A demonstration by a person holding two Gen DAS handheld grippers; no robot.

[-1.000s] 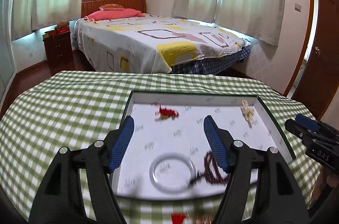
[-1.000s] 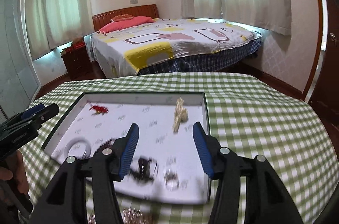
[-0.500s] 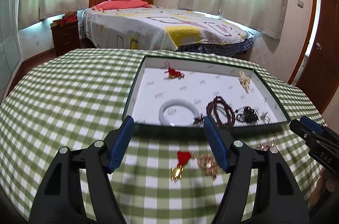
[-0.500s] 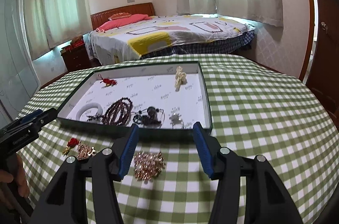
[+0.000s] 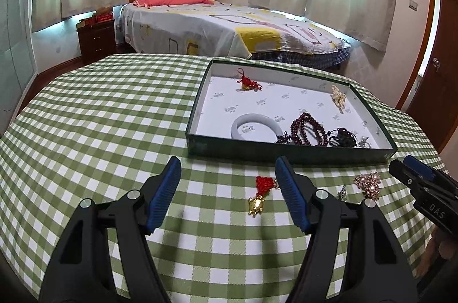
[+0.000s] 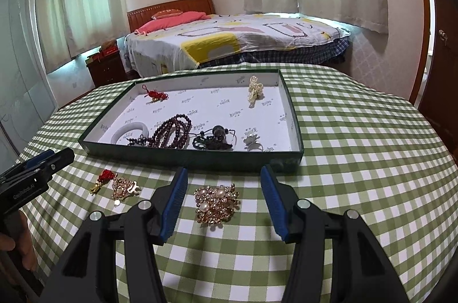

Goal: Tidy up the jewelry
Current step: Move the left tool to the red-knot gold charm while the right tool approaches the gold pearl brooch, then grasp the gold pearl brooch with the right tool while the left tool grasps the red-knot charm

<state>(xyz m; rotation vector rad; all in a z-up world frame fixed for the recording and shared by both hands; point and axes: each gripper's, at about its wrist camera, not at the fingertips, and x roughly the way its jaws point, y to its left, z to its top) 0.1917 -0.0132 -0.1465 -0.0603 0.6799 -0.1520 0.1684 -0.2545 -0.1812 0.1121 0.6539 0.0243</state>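
A dark green tray [image 5: 286, 152] with a white lining lies on the checked table. It holds a white bangle [image 5: 254, 127], dark red beads [image 5: 307, 129], a black bead piece [image 6: 217, 134], a pearl piece [image 6: 254, 91] and a red knot charm [image 5: 249, 82]. Loose on the cloth in front of it are a red-and-gold charm [image 5: 259, 197], a gold ornament [image 6: 124, 188] and a pearl brooch [image 6: 217, 201]. My left gripper [image 5: 228, 168] hangs open above the cloth, the charm just inside its right finger. My right gripper [image 6: 224, 177] is open over the brooch, not touching it.
The round table wears a green-and-white checked cloth [image 5: 114, 116]. Behind it stands a bed [image 5: 229, 28], with a wooden nightstand [image 5: 97, 36] to its left and a brown door [image 5: 438, 68] on the right. A hand [image 6: 17, 245] shows on the left gripper's handle.
Both grippers have drawn back from over the tray toward the table's near side and sunk lower. The loose pieces on the cloth have come into view. Neither gripper's opening changed.
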